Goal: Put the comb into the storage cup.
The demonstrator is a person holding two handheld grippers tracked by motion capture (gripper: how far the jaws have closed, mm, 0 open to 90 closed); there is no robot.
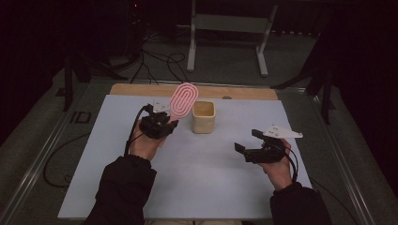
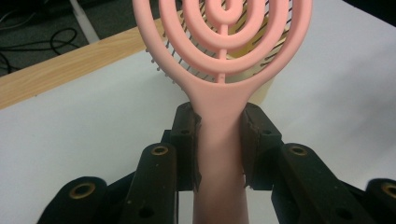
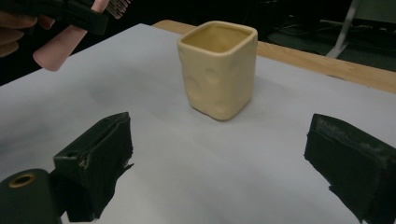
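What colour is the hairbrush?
Pink; the hairbrush shows best in the left gripper view.

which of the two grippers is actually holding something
The left gripper: its jaws clamp the handle of the pink hairbrush. The right gripper stands open with nothing between its jaws.

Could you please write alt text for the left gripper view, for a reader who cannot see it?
The left gripper, its two black jaws shut on the handle, holds a pink plastic hairbrush with an oval ringed head upright. Behind the head stands a cream square cup on the white table sheet.
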